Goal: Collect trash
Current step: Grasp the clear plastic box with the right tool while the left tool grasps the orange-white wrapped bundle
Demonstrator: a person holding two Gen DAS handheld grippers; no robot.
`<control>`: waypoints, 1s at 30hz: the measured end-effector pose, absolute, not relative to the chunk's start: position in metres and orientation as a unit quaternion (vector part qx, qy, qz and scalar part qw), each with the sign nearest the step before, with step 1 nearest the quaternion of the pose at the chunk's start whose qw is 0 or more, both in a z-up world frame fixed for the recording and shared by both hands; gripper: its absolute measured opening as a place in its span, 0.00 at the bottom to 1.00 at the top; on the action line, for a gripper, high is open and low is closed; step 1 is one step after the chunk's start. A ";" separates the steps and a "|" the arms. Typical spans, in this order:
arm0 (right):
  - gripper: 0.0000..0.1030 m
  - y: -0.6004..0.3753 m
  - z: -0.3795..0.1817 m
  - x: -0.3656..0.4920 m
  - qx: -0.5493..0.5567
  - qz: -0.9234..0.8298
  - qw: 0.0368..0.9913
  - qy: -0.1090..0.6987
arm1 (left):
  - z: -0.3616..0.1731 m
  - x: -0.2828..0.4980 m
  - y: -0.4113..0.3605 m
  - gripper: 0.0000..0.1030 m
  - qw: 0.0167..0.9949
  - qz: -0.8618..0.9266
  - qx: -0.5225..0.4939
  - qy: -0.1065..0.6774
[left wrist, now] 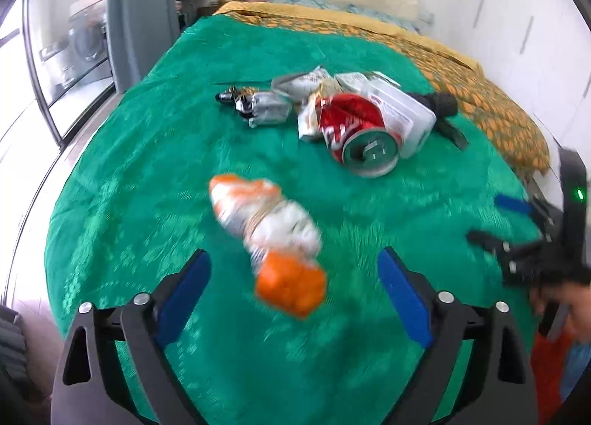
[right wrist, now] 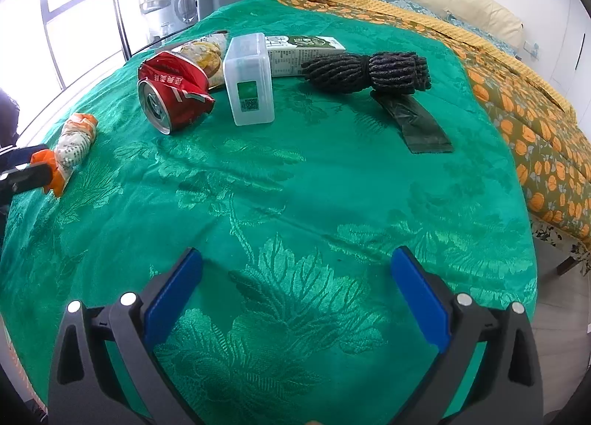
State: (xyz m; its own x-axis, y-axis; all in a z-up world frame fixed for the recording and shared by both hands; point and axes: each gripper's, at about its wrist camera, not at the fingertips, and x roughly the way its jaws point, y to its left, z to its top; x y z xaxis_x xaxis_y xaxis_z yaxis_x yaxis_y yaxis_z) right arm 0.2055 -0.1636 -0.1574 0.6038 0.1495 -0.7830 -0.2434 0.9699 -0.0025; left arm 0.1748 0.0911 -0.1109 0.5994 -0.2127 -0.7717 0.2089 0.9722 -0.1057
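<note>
One orange-and-white wrapper lies near the left gripper, whose jaws stand wide around it, not touching. It looks light, soft and crinkly; pinch its middle.

Green woven bedspread: cloth, satin sheen, raised leaf pattern. Crushed red drink can: thin metal, glossy, dented. Clear rectangular box: translucent plastic, smooth. Orange-and-white crumpled wrapper: shiny foil-like film, creased. Green-and-white carton: printed paperboard, matt. Dark knitted bundle: rough yarn cloth. Folded dark bag: thin plastic, dull sheen. Orange-patterned quilt, right of frame: soft dimpled cloth.
</note>
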 end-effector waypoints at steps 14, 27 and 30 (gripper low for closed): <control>0.96 -0.168 -0.141 0.223 -0.018 0.133 0.902 0.410 | -0.138 0.208 0.078 0.94 0.885 -0.052 0.029 0.462; 0.38 -0.110 -0.106 0.331 -0.044 0.151 0.885 0.439 | -0.139 0.209 0.079 0.94 0.885 -0.054 0.024 0.462; 0.33 -0.115 -0.107 0.322 -0.051 0.149 0.885 0.439 | -0.139 0.209 0.079 0.94 0.885 -0.054 0.024 0.462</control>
